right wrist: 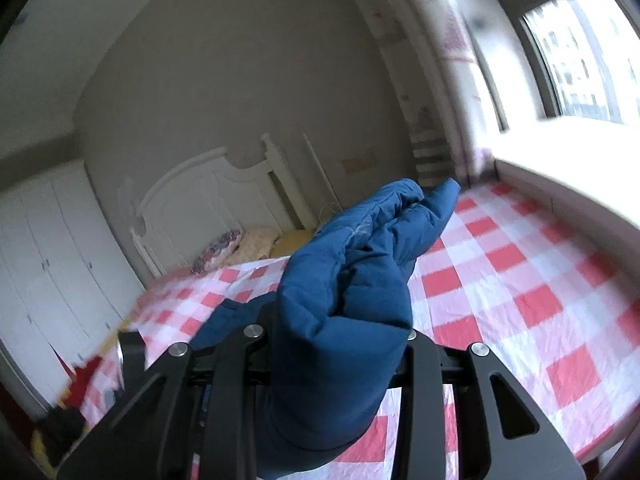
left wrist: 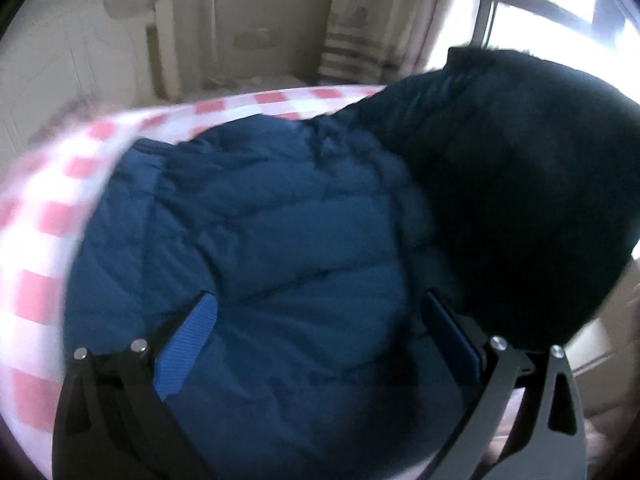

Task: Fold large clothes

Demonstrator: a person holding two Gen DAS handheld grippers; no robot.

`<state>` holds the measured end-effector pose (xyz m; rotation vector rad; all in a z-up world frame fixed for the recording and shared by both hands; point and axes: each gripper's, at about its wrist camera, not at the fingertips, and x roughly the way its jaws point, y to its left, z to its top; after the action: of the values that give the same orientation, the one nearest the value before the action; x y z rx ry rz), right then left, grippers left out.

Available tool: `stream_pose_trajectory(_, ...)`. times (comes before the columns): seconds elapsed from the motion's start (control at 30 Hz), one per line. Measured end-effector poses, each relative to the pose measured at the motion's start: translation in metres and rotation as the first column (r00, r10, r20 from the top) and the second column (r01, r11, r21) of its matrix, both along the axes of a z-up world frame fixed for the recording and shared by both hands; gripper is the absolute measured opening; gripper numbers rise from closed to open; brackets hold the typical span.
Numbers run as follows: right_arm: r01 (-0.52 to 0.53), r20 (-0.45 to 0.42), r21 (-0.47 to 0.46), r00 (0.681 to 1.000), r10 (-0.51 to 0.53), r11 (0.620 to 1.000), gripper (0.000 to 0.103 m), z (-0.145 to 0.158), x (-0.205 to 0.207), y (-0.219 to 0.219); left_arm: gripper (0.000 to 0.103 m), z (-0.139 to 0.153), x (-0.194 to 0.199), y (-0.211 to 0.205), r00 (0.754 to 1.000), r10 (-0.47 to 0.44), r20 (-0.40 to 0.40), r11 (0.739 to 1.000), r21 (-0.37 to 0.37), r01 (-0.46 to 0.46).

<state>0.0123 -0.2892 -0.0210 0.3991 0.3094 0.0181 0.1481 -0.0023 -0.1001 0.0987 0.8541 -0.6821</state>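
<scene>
A blue quilted jacket [left wrist: 272, 240] lies spread on a bed with a red-and-white checked sheet [left wrist: 36, 216]. My left gripper [left wrist: 320, 296] hovers just over the jacket's flat middle, open wide, with its blue pads [left wrist: 188, 344] on either side of the fabric and not pressing it. A dark, shadowed part of the jacket [left wrist: 520, 184] rises at the right. In the right wrist view my right gripper [right wrist: 340, 320] is shut on a bunched fold of the jacket [right wrist: 352, 280], held up above the checked sheet [right wrist: 520, 280]. The fabric hides its fingertips.
A white headboard [right wrist: 208, 200] and pillows [right wrist: 256, 244] stand at the bed's far end. White wardrobe doors [right wrist: 52, 264] are on the left. A window [right wrist: 580, 60] with a wide sill [right wrist: 560, 176] runs along the bed's right side. Bare sheet lies right of the jacket.
</scene>
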Motion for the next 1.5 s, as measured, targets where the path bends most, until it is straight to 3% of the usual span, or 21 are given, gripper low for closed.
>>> stream_pose_trajectory(0.1,-0.04,0.005,-0.174,0.999,0.042,0.984,0.034,0.017,0.007,0.045,0.101,0.012,0.037,0.035,0.969,-0.087,-0.23,0.946,-0.323,0.009)
stream_pose_trajectory(0.2,-0.102,0.002,-0.355,0.994,0.11,0.929,0.034,0.027,0.014,0.1,0.101,0.027,0.077,0.056,0.921,-0.174,-0.349,0.87,-0.492,-0.022)
stream_pose_trajectory(0.27,-0.157,-0.022,-0.499,0.985,0.169,0.852,0.034,0.027,0.021,0.151,0.101,0.04,0.092,0.061,0.903,-0.237,-0.357,0.826,-0.563,-0.006)
stream_pose_trajectory(0.33,-0.206,-0.061,-0.616,0.975,0.214,0.761,0.034,0.017,0.025,0.196,0.101,0.054,0.105,0.065,0.866,-0.339,-0.368,0.754,-0.657,0.016)
stream_pose_trajectory(0.37,-0.236,-0.09,-0.678,0.967,0.24,0.696,0.034,0.007,0.027,0.222,0.101,0.058,0.108,0.067,0.86,-0.351,-0.369,0.745,-0.667,0.018)
stream_pose_trajectory(0.47,-0.299,-0.168,-0.794,0.945,0.282,0.529,0.034,-0.024,0.029,0.274,0.101,0.062,0.116,0.077,0.873,-0.322,-0.366,0.779,-0.627,0.024)
stream_pose_trajectory(0.57,-0.345,-0.234,-0.859,0.922,0.309,0.378,0.034,-0.058,0.027,0.308,0.101,0.041,0.122,0.09,0.837,-0.303,-0.456,0.813,-0.582,-0.023)
stream_pose_trajectory(0.63,-0.369,-0.259,-0.861,0.91,0.323,0.351,0.034,-0.068,0.028,0.317,0.101,0.03,0.122,0.099,0.835,-0.289,-0.469,0.813,-0.581,-0.044)
stream_pose_trajectory(0.8,-0.396,-0.284,-0.847,0.901,0.326,0.355,0.035,-0.074,0.038,0.318,0.101,0.033,0.108,0.11,0.857,-0.304,-0.417,0.796,-0.606,-0.013)
stream_pose_trajectory(0.83,-0.394,-0.283,-0.847,0.902,0.325,0.357,0.035,-0.073,0.041,0.317,0.101,0.036,0.107,0.106,0.868,-0.286,-0.405,0.809,-0.588,-0.008)
stream_pose_trajectory(0.87,-0.388,-0.278,-0.852,0.905,0.322,0.353,0.035,-0.073,0.041,0.318,0.101,0.038,0.107,0.103,0.875,-0.263,-0.405,0.827,-0.561,-0.011)
stream_pose_trajectory(0.9,-0.381,-0.273,-0.858,0.906,0.323,0.344,0.035,-0.072,0.04,0.32,0.101,0.041,0.106,0.092,0.894,-0.203,-0.4,0.875,-0.483,-0.018)
stream_pose_trajectory(1.03,-0.371,-0.262,-0.859,0.91,0.32,0.353,0.038,-0.074,0.034,0.316,0.101,0.043,0.11,0.052,0.931,-0.101,-0.351,0.973,-0.229,0.019)
stream_pose_trajectory(1.07,-0.369,-0.258,-0.858,0.911,0.323,0.356,0.042,-0.074,0.034,0.315,0.1,0.043,0.112,0.043,0.936,-0.084,-0.343,0.984,-0.176,0.024)
stream_pose_trajectory(1.1,-0.362,-0.252,-0.862,0.913,0.321,0.354,0.045,-0.075,0.037,0.316,0.09,0.043,0.114,0.034,0.941,-0.056,-0.333,0.992,-0.126,0.015)
stream_pose_trajectory(1.13,-0.351,-0.241,-0.868,0.916,0.319,0.35,0.052,-0.075,0.032,0.316,0.07,0.044,0.115,0.03,0.942,-0.056,-0.332,0.993,-0.117,0.017)
stream_pose_trajectory(1.17,-0.363,-0.239,-0.863,0.906,0.35,0.35,0.081,-0.073,0.027,0.312,0.06,0.049,0.114,0.026,0.947,-0.058,-0.317,0.993,-0.119,0.021)
stream_pose_trajectory(1.2,-0.355,-0.218,-0.863,0.904,0.369,0.36,0.099,-0.071,0.022,0.307,0.047,0.055,0.111,0.025,0.955,-0.047,-0.293,0.994,-0.113,0.015)
stream_pose_trajectory(1.33,-0.269,-0.101,-0.839,0.931,0.351,0.474,0.099,-0.06,-0.002,0.264,0.032,0.067,0.098,0.024,0.972,-0.042,-0.233,0.993,-0.121,0.014)
stream_pose_trajectory(1.4,-0.297,-0.117,-0.748,0.939,0.322,0.594,0.099,-0.057,-0.003,0.224,0.03,0.067,0.098,0.021,0.973,-0.039,-0.228,0.992,-0.127,0.01)
stream_pose_trajectory(1.5,-0.315,-0.183,-0.607,0.949,0.258,0.729,0.099,-0.069,0.001,0.177,0.028,0.069,0.098,0.026,0.97,-0.042,-0.24,0.989,-0.149,0.006)
